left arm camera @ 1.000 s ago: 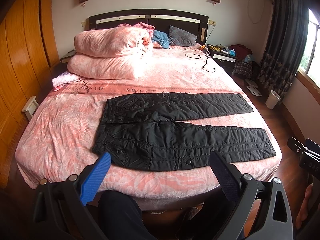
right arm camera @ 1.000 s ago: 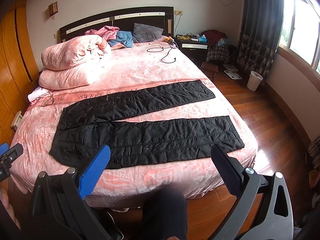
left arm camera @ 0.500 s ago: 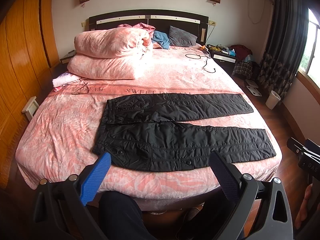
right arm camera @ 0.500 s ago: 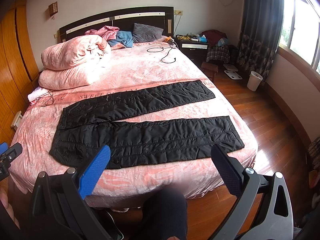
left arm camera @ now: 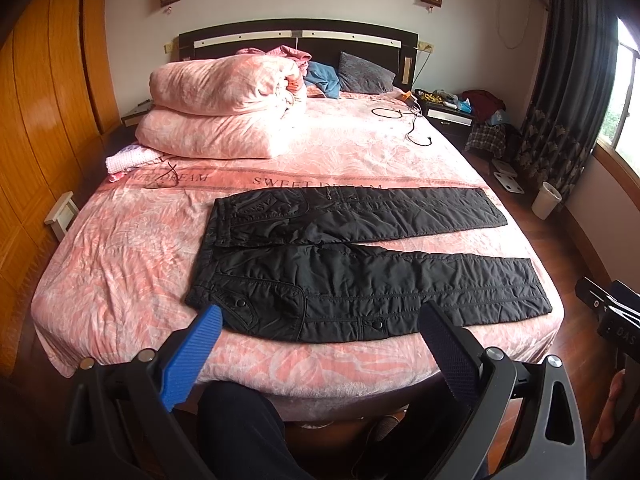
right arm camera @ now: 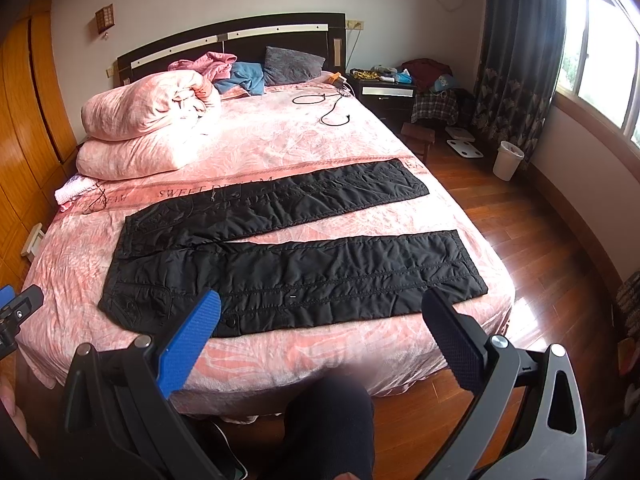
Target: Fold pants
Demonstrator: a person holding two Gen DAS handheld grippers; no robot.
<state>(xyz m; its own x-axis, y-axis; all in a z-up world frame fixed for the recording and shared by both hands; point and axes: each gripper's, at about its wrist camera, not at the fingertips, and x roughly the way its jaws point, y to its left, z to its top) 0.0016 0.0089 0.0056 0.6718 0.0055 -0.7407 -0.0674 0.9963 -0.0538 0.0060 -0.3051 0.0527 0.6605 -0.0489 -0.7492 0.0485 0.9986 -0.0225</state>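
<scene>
Jaws of left gripper point(left arm camera: 320, 322) and right gripper point(right arm camera: 320, 310) spread wide, empty, short of bed point(left arm camera: 120, 264). Pants point(left arm camera: 360, 276) flat ahead, long axis left-right: waistband left, nearer left gripper; cuffs right, nearer right. Legs apart, unfolded.

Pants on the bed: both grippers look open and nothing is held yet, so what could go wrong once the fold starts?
1. The pants look padded and slippery; a pinch by the left gripper or right gripper may catch only the top layer.
2. The near leg's cuff lies close to the bed's edge and could slide off.
3. The legs are splayed apart, so the fold may come out uneven.
</scene>
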